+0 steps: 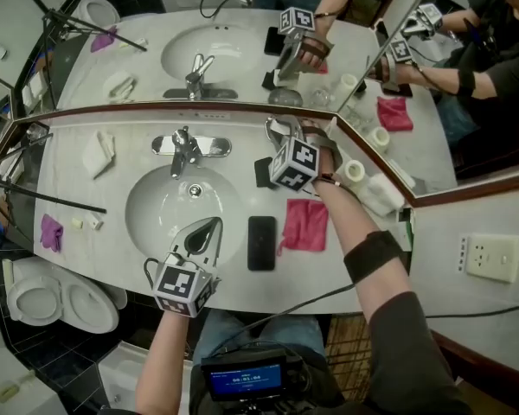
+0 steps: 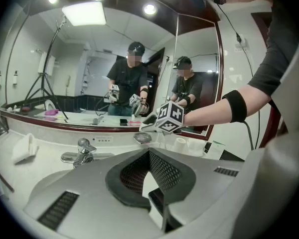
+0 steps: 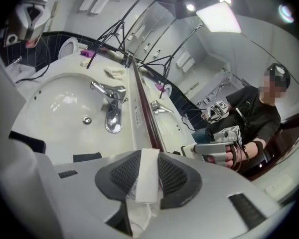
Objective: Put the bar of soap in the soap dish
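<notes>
A black phone [image 1: 261,242] lies on the white tabletop [image 1: 130,150] right of the sink [image 1: 147,206], beside a pink cloth [image 1: 306,225]. A chrome faucet [image 1: 183,148] stands behind the sink, with a folded white towel [image 1: 99,154] to its left.

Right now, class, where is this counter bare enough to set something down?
Bare: between the folded white cloth and the basin; the front edge before the phone and pink cloth. Crowded: the right back corner, with cups, white bottle and the right gripper holding the soap bar.
</notes>
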Demonstrator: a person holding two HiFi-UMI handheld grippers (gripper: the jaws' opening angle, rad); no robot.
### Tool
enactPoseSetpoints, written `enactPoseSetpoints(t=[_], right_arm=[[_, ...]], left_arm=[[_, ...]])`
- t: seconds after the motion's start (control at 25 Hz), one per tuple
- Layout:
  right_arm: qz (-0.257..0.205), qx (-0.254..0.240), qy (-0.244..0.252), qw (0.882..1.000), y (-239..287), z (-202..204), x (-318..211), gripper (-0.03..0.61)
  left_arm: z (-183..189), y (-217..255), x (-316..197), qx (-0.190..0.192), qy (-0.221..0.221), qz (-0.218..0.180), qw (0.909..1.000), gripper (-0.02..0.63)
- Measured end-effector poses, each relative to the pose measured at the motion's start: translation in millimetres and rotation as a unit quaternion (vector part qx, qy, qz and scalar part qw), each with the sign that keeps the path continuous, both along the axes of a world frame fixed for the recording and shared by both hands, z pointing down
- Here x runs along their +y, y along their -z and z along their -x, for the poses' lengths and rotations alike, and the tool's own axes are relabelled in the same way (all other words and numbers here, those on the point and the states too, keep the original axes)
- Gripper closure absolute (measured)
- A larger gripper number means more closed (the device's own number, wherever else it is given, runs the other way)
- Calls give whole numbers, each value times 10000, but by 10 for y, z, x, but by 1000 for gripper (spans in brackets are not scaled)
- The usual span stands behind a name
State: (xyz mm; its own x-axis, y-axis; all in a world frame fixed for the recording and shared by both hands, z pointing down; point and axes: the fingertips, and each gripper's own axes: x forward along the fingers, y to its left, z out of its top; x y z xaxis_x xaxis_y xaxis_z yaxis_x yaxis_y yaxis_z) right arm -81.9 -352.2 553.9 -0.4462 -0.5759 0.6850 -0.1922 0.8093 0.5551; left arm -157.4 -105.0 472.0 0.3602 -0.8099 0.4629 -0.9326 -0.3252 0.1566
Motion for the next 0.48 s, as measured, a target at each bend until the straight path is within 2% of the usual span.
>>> enactPoseSetpoints(t=[0.24,0.36,0.48], right_arm=[[305,-906,-681,9931,302,-53,258,449],[513,-1429,-1151,9817,390,-161,397,449],[702,-1906,-1673,9648,433,-328,532,449]], left_arm=[[38,61,66,-45,-27,9,10000,612],[33,79,108,-120,-84,-6,9999,612],[-21,100,159,-133,-287,-38,9995,612]])
